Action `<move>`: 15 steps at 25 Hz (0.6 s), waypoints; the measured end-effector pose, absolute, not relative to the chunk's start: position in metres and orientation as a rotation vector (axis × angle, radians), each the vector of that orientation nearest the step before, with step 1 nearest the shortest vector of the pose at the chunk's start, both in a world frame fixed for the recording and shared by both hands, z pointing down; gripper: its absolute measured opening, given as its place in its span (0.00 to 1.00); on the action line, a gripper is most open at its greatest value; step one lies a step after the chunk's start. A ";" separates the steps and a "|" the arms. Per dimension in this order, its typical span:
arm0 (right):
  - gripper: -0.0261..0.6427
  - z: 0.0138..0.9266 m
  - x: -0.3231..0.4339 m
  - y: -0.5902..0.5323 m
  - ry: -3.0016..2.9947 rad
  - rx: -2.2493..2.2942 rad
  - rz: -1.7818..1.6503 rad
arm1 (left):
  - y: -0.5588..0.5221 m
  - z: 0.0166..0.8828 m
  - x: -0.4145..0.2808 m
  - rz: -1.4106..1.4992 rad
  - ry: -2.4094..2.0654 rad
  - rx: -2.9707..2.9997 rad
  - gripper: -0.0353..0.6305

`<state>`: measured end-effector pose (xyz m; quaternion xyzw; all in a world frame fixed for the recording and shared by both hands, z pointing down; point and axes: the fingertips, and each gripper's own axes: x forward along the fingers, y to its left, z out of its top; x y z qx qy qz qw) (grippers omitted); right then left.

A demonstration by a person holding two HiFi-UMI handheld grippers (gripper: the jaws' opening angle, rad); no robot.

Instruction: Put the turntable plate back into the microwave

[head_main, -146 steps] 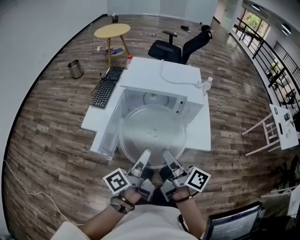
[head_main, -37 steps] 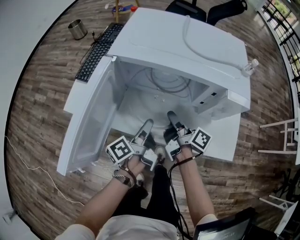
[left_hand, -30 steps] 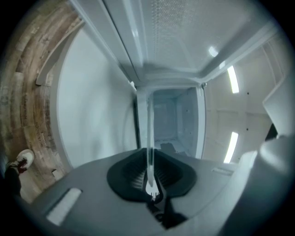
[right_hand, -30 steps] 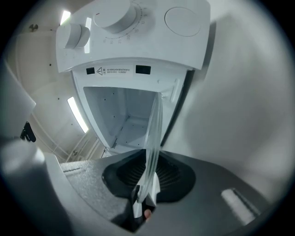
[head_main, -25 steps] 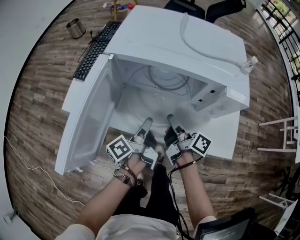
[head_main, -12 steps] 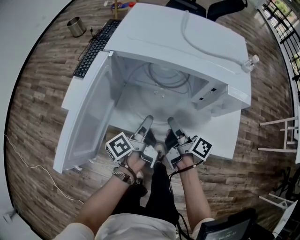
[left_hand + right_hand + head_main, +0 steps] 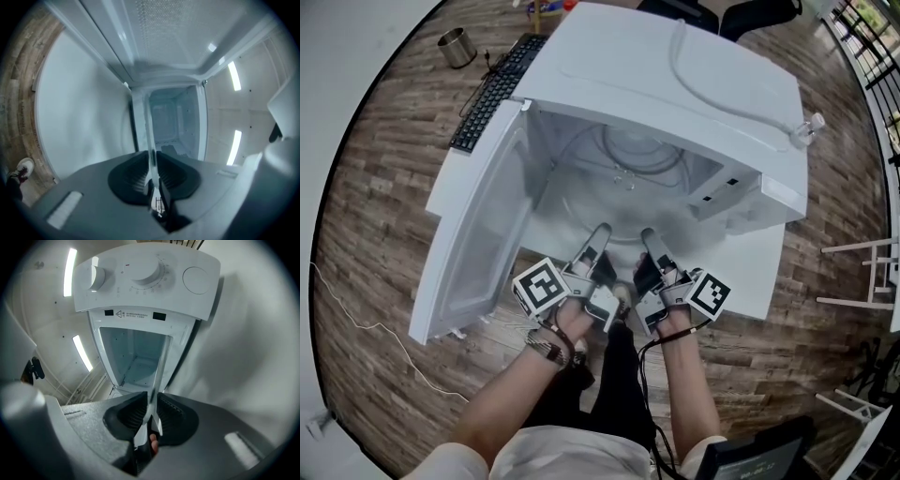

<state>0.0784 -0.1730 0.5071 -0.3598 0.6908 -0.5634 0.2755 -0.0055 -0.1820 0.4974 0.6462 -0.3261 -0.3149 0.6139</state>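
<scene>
The clear glass turntable plate [image 7: 614, 192] lies inside the open white microwave [image 7: 675, 75], with its near rim at the cavity mouth. My left gripper [image 7: 602, 231] and right gripper [image 7: 646, 235] reach level into the opening side by side, each at that rim. In the left gripper view the plate's edge [image 7: 150, 136] runs between the jaws of the left gripper [image 7: 152, 176], which are opening, and a thin gap shows beside the pads. In the right gripper view the right gripper [image 7: 151, 413] is shut on the plate's edge [image 7: 159, 366].
The microwave door [image 7: 478, 244] hangs open to the left of my hands. The control panel with its knobs [image 7: 145, 277] is on the right. A black keyboard [image 7: 492, 94] and a metal cup [image 7: 457, 44] lie beyond on the left. A white cable [image 7: 703, 94] runs over the microwave's top.
Since several seconds ago the plate has gone from in front of the microwave into its cavity. Over the last second both hands have stayed nearly where they were.
</scene>
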 end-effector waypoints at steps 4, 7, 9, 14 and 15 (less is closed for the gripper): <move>0.14 0.505 0.078 -0.175 1.839 -0.957 -1.520 | -0.181 0.505 -0.009 -0.668 -0.805 1.477 0.14; 0.14 0.504 0.079 -0.177 1.843 -0.972 -1.524 | -0.182 0.506 -0.009 -0.660 -0.809 1.470 0.15; 0.14 0.504 0.080 -0.177 1.841 -0.977 -1.522 | -0.182 0.508 -0.008 -0.644 -0.817 1.463 0.15; 0.14 0.499 0.080 -0.178 1.862 -0.980 -1.492 | -0.184 0.500 -0.004 -0.676 -0.776 1.459 0.16; 0.14 0.498 0.081 -0.179 1.863 -0.979 -1.487 | -0.185 0.498 -0.003 -0.684 -0.770 1.462 0.16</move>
